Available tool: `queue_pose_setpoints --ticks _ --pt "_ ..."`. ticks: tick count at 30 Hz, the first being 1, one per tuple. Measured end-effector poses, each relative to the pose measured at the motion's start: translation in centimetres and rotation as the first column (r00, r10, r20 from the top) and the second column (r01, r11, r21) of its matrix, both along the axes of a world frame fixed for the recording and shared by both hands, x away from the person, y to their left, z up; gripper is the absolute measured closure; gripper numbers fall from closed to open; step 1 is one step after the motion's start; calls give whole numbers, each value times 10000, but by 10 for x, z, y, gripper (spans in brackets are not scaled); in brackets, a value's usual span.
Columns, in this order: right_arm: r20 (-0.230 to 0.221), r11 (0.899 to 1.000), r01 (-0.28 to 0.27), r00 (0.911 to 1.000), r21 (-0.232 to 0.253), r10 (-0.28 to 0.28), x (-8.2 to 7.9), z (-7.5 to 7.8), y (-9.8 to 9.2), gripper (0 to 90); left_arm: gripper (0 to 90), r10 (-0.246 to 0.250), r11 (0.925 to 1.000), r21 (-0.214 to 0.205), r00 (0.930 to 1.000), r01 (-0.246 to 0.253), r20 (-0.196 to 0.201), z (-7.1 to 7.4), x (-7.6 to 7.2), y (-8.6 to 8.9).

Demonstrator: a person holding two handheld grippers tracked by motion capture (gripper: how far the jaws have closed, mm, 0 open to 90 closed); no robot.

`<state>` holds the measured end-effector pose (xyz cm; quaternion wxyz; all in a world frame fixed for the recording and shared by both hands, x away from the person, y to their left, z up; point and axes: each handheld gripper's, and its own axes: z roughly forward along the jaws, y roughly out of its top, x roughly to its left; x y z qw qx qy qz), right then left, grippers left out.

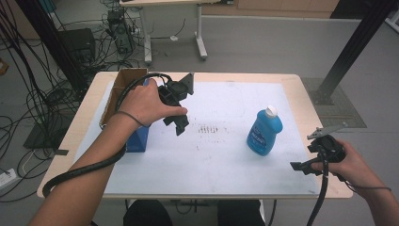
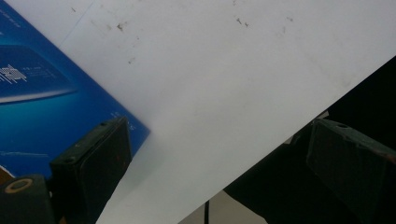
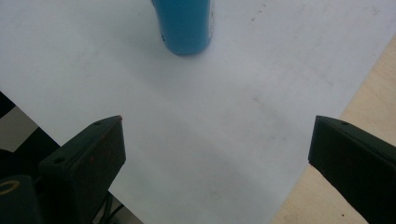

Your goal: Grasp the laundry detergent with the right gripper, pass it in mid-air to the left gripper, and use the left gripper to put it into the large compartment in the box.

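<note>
A blue bottle with a white cap stands on the white sheet, right of centre. Its lower part appears at the top of the right gripper view, well beyond the jaws. An open-topped box with blue printed sides stands at the sheet's left edge. My left gripper is held above the sheet just right of the box, jaws pointing down. It is open and empty, with the blue box side beside its left jaw. My right gripper sits near the table's front right corner. It is open with nothing between its jaws.
The wooden table ends close to my right hand at the front right. The sheet shows faint marks in its middle. Cables cover the floor to the left. A black post stands at the right, and another table's legs behind.
</note>
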<state>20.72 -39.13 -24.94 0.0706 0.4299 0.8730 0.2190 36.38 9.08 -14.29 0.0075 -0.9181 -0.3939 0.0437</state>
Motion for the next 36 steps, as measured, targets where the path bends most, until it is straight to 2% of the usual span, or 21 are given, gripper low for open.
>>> queue_pose_setpoints --ticks 9,20,27,31,36 --pt "92 9999 -71 9999 118 70 -2 -11 4 38 70 -22 10000 34 10000 22 -32 -2 1 -1" --pt "490 9986 -16 9988 531 -10 -10 -23 0 39 70 23 10000 10 10000 -23 -17 -1 -1 0" --pt "927 9970 -211 9956 740 142 -18 -32 -2 37 68 27 10000 11 10000 -27 20 -1 -1 -2" --pt "1256 9937 -240 9920 1098 101 -25 -39 -6 38 67 17 10000 -19 10000 -17 34 0 -2 -3" --pt "1400 9910 -218 9901 1321 31 -29 -43 -9 37 67 10 10000 -15 10000 -10 12 -1 -2 -4"
